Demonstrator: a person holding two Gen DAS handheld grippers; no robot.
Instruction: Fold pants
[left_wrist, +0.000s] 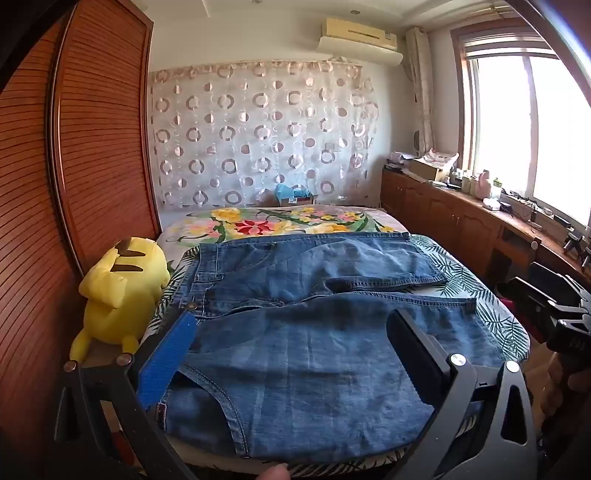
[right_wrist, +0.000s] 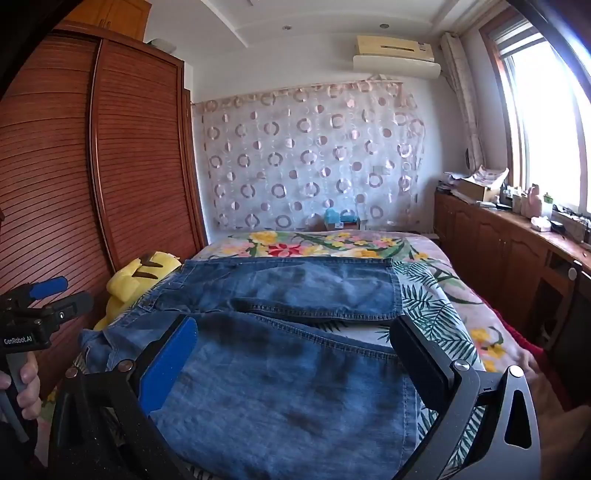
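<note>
Denim pants (left_wrist: 303, 314) lie spread on the bed (left_wrist: 495, 317), waistband toward the wardrobe (left_wrist: 92, 147) side, both short legs running toward the window (left_wrist: 535, 129) side. The two legs lie side by side, the far one slightly overlapped by the near one at the crotch. No fold made yet, by my reading: the garment is only laid out and roughly flattened. All folding is left to do, probably leg onto leg first, then across.

Left gripper (left_wrist: 291, 354): fingers wide apart, nothing between them but the view down onto the denim; they hang over the near waist end and do not appear to touch it. Right gripper (right_wrist: 295, 363): fingers likewise wide apart and empty, over the near leg. The person's hand (right_wrist: 22, 380) holds the left gripper's handle in the right wrist view.

A yellow plush toy (left_wrist: 122, 291) sits beside the waistband, against the wardrobe.

Hard to make out:
- near edge of the pants is cut off behind the gripper frames in both views;
- dark patches on the near leg could be shadow or stain, cannot tell;
- whether the fingers are above the cloth or resting on it is uncertain under the fisheye.
</note>
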